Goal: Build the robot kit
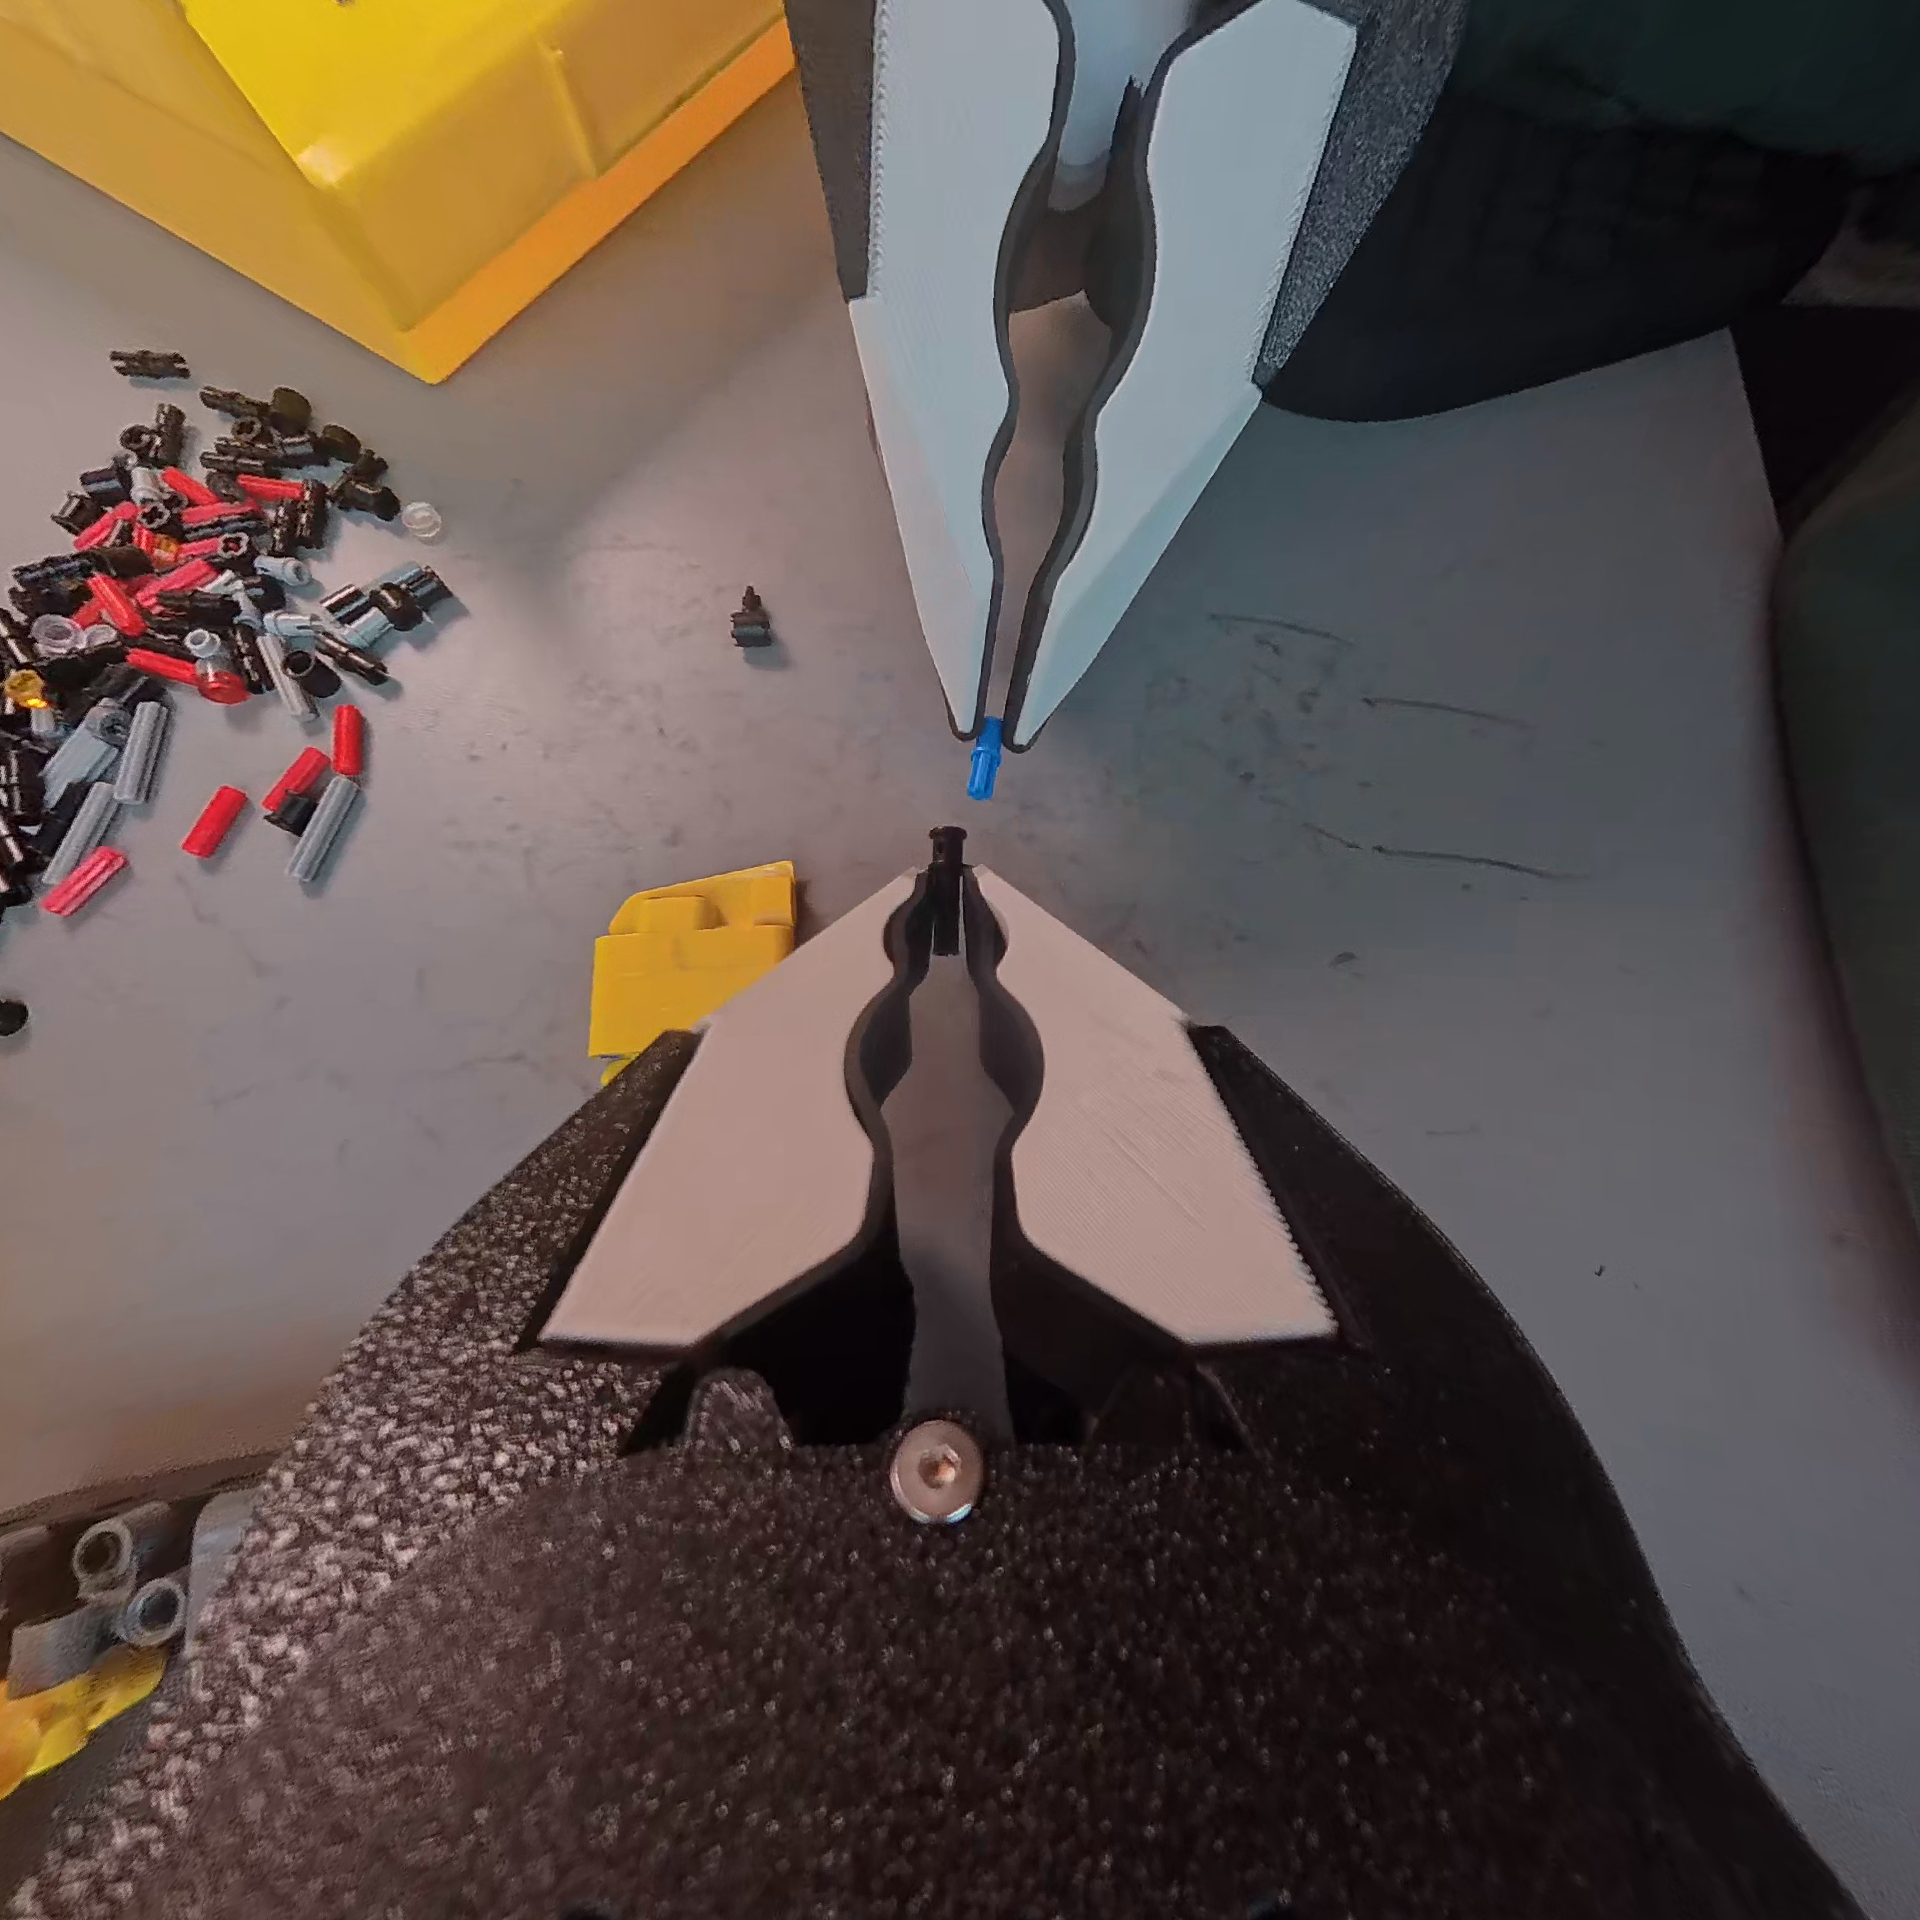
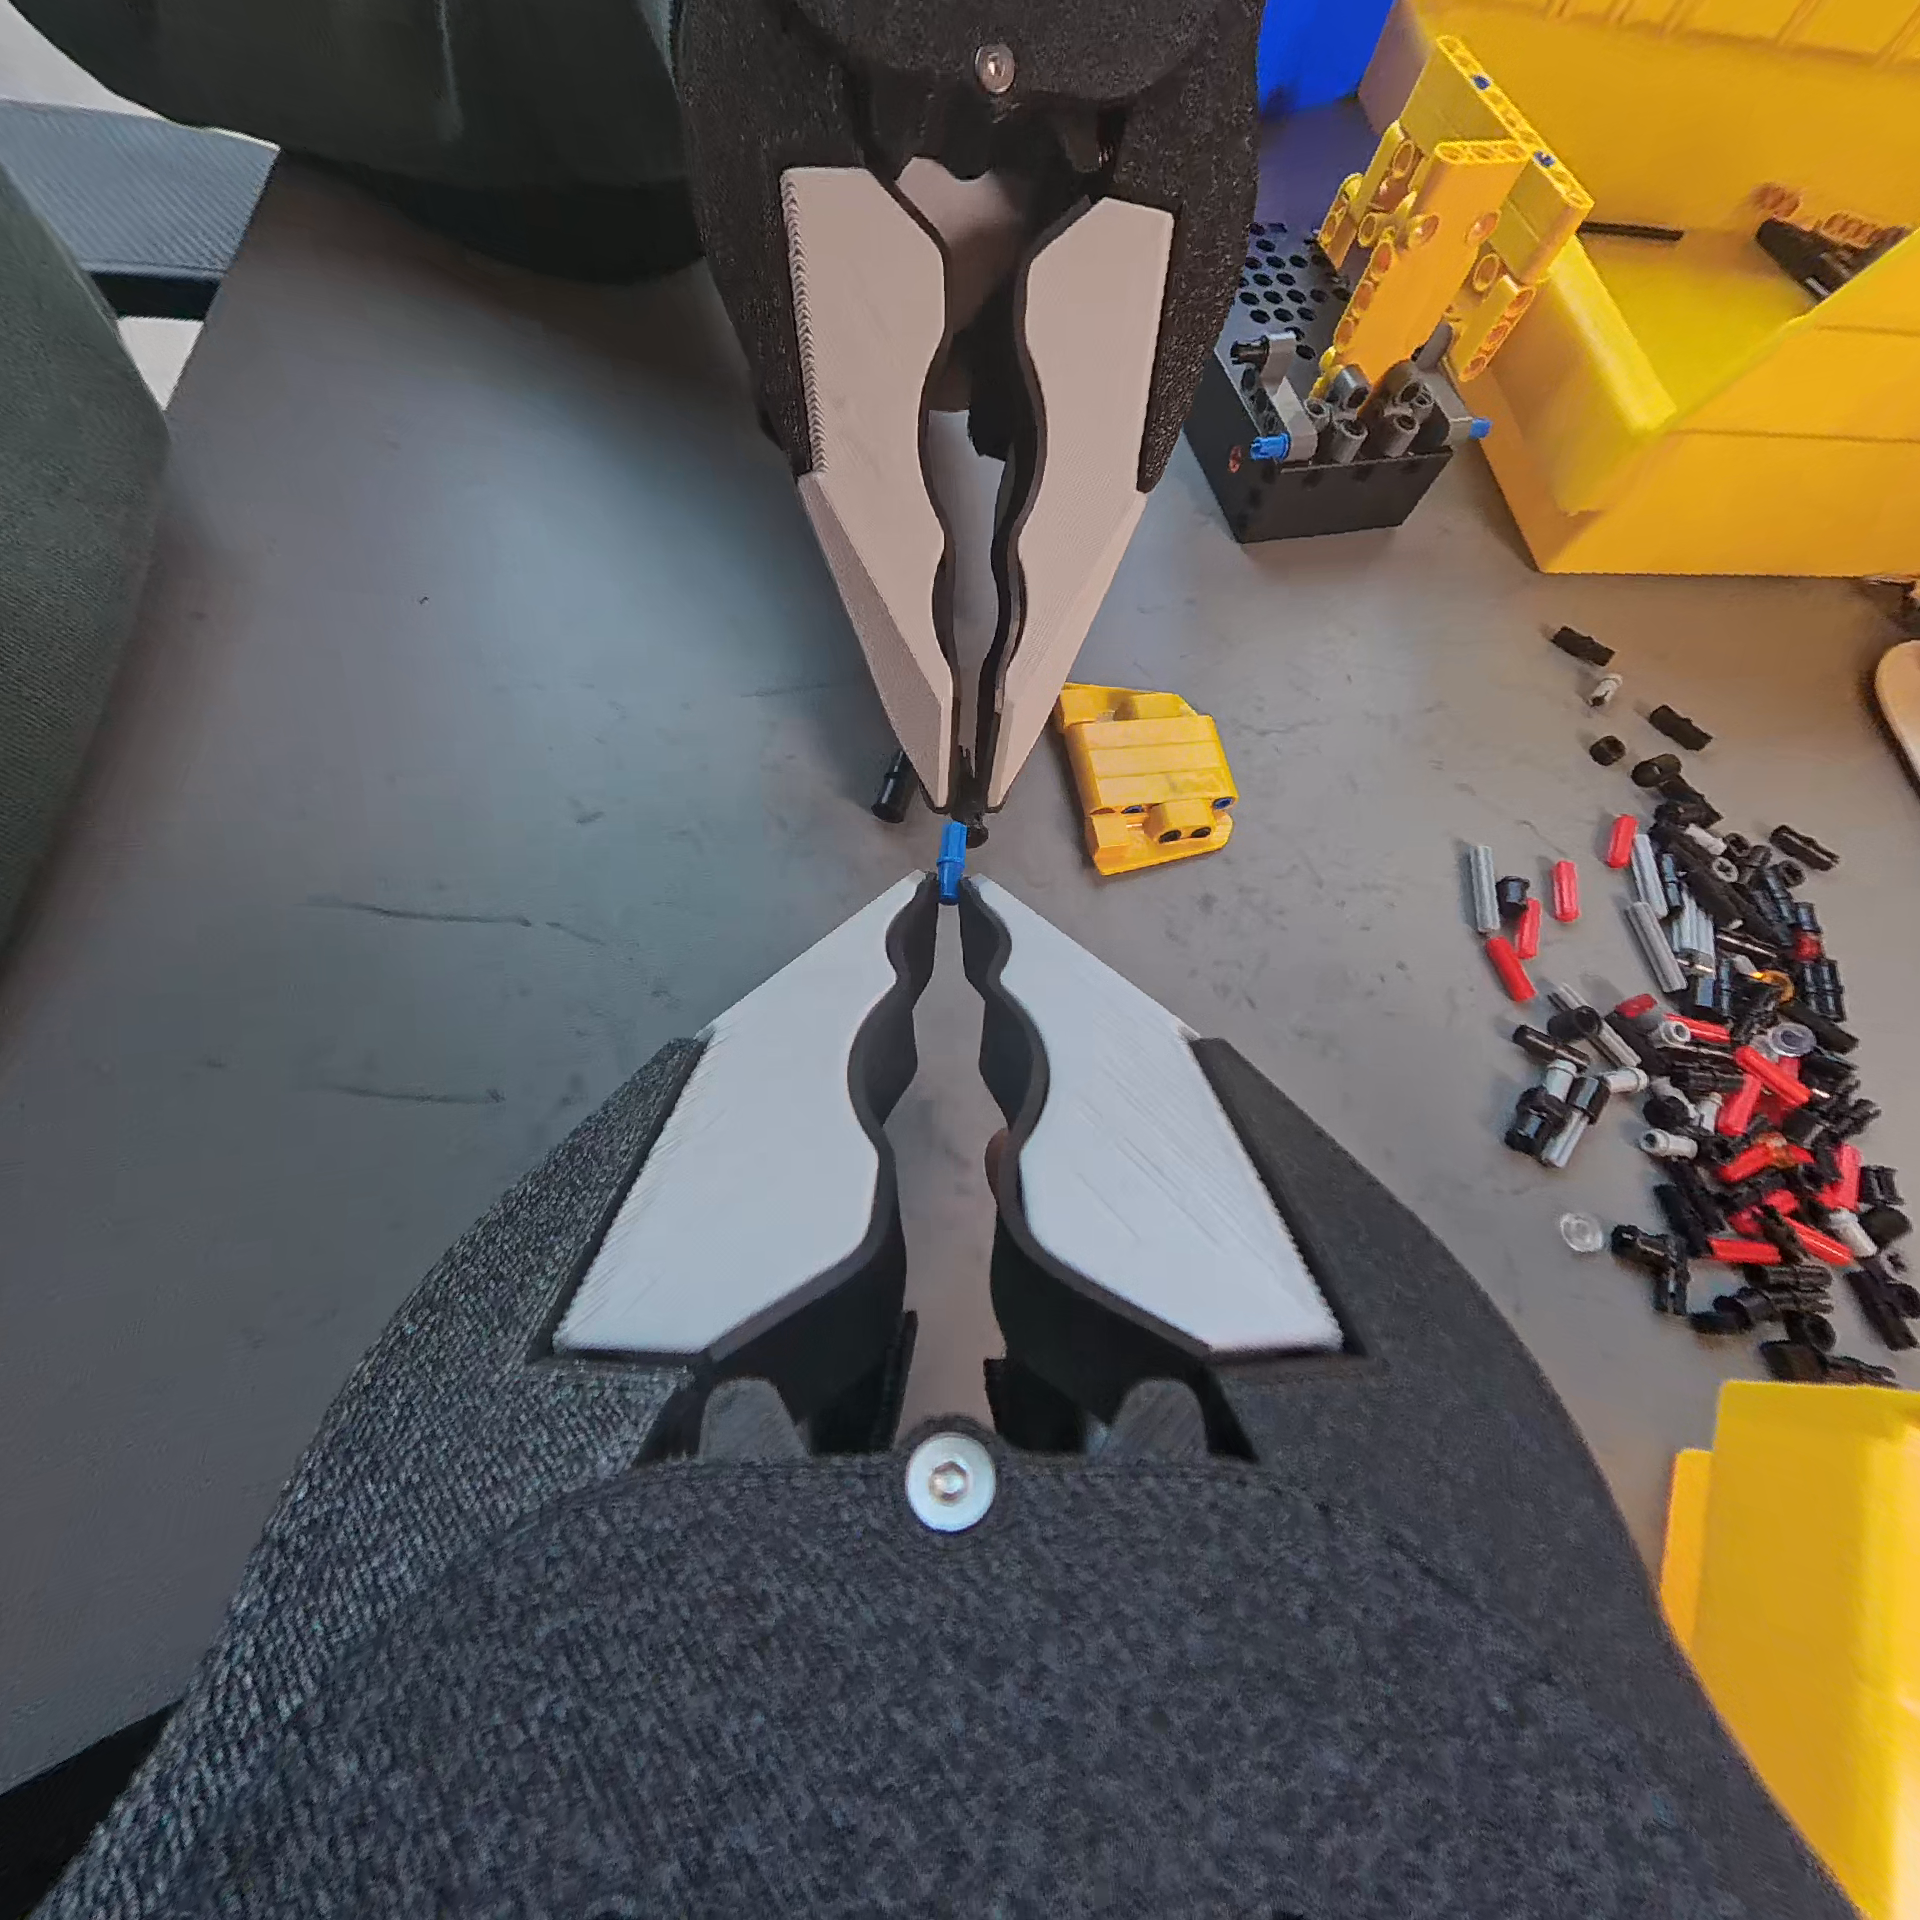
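My left gripper point(image 1: 945, 873) is shut on a small black pin point(image 1: 944, 862) that sticks out past its tips. My right gripper point(image 2: 947, 883) is shut on a small blue pin point(image 2: 950, 857). The two grippers face each other tip to tip above the grey table point(image 1: 1351, 727). In the left wrist view the right gripper point(image 1: 994, 727) comes down from above with the blue pin point(image 1: 983, 767), a short gap from the black pin. In the right wrist view the left gripper point(image 2: 968, 800) holds the black pin point(image 2: 975, 821) next to the blue pin's end.
A small yellow brick block point(image 1: 691, 945) lies by the left gripper, also in the right wrist view point(image 2: 1148, 774). A pile of black, red and grey pins point(image 1: 156, 603) point(image 2: 1745, 1091) lies beside. Yellow bins point(image 1: 416, 156) point(image 2: 1714, 416) and a black holed box point(image 2: 1340, 436) with a yellow build stand behind. A loose black pin point(image 1: 753, 615) lies alone. My two grippers' fingertips are within a few centimetres of each other. The small yellow brick block point(image 1: 691, 945) is about 5 cm from my left fingertips. Look for it in the right wrist view point(image 2: 1165, 791) too.
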Action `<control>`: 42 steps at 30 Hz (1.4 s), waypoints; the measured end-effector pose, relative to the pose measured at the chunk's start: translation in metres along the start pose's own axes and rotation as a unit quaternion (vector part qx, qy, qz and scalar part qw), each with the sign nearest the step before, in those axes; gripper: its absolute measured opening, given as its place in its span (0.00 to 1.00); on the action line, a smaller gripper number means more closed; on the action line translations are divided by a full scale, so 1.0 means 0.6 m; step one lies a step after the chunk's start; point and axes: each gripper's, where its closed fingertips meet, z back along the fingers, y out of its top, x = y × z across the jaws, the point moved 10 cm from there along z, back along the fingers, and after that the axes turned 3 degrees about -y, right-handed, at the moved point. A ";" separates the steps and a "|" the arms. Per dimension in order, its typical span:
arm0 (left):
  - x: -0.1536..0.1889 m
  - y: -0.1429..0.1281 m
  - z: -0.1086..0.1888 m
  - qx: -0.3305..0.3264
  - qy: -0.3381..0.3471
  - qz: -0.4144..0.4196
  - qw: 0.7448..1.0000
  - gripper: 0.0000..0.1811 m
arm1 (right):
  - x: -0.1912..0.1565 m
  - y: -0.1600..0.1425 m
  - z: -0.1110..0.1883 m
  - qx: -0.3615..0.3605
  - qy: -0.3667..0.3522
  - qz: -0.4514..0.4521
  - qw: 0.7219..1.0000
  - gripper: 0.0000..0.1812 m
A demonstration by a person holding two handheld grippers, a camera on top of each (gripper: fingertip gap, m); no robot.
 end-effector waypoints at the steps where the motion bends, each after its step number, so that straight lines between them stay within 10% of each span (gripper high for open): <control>1: 0.000 0.001 0.003 0.012 -0.008 0.000 1.000 0.02 | 0.000 0.001 0.001 0.001 -0.001 0.001 1.000 0.02; 26: 0.008 0.023 0.070 0.287 -0.171 -0.012 0.942 0.02 | -0.007 0.045 0.066 0.158 0.035 -0.019 0.987 0.02; 42: -0.001 0.011 0.019 0.101 -0.081 0.014 0.991 0.02 | -0.009 0.023 0.030 0.033 0.003 0.005 0.999 0.02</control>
